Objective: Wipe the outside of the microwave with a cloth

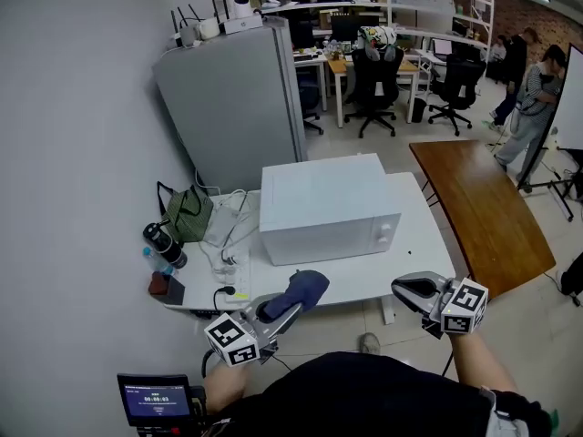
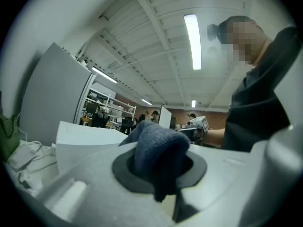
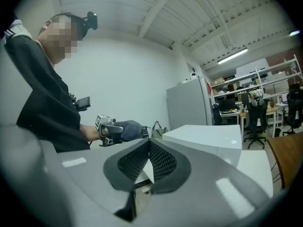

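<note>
A person is standing at a white bench (image 1: 428, 255) and looking steeply down at a white microwave (image 1: 328, 209), which is sitting in the middle of it with its door facing the person. The left tongs (image 1: 288, 306) are clenching a dark blue cloth (image 1: 305, 288). In the left gripper view the cloth is bulging up between the two jaws, with a fold hanging down in front. The cloth is hovering near the bench's near edge, just in front of the microwave's lower left corner and apart from it.

The right tongs (image 3: 149, 161) are clenched on nothing: the right gripper view is showing their ribbed pads meeting at the tips with nothing between them. They are hanging off the bench's near right corner, well apart from the microwave.

Left of the microwave, a green bag (image 1: 189, 213), a dark bottle (image 1: 164, 242) and white cables (image 1: 228, 244) are lying on the bench. A grey cabinet (image 1: 232, 98) is standing behind, and a brown table (image 1: 483, 209) is sitting to the right.

Judging from this, the wiping is either just starting or between strokes: the cloth is in hand but touching no face of the microwave. No streaks or damp marks are showing, so I cannot tell whether any side is done. The top, front and sides all seem left to wipe.
</note>
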### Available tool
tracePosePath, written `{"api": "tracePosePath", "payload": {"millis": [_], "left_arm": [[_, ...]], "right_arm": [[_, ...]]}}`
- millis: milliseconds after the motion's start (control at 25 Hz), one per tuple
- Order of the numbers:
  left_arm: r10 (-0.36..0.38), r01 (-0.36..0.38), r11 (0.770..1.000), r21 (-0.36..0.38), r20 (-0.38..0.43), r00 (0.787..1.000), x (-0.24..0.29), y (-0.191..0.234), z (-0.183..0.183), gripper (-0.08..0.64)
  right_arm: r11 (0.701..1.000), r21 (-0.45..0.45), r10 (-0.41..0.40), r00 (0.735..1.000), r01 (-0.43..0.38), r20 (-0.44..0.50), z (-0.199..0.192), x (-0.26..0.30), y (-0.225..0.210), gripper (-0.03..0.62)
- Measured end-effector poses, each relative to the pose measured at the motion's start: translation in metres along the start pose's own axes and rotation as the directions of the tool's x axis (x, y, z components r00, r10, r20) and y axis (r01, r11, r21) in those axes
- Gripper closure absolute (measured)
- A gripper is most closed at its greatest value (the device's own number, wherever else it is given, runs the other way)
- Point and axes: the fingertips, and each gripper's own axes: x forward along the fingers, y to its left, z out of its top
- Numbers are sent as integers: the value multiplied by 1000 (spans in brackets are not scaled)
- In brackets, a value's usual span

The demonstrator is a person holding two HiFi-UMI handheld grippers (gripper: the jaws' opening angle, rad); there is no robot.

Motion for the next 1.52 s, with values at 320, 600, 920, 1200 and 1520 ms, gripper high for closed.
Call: {"api": "tracePosePath", "payload": {"millis": [320,600,920,1200,1520], "left_arm": [[35,-26,994,110,-79,996,176,81,43,502],[22,61,958,281,-283,959,312,183,51,502],[50,203,905,373,-568,821,438,297,-2,502],[59,269,905,330,-723,688,460,347,-55,503],[149,120,951,286,-761,631,328,430,-38,503]], "right_arm": [[986,-96,137,990,-133,35,25,-22,-150,586],[995,-90,57,993,-48,98,32,-57,-240,586],[977,32,-210,978,209,6,-21,-117,-264,586],[921,45,-383,922,386,-62,-23,-141,-248,586],[960,-8,-278,955,279,-98,-5,-63,-246,586]]}}
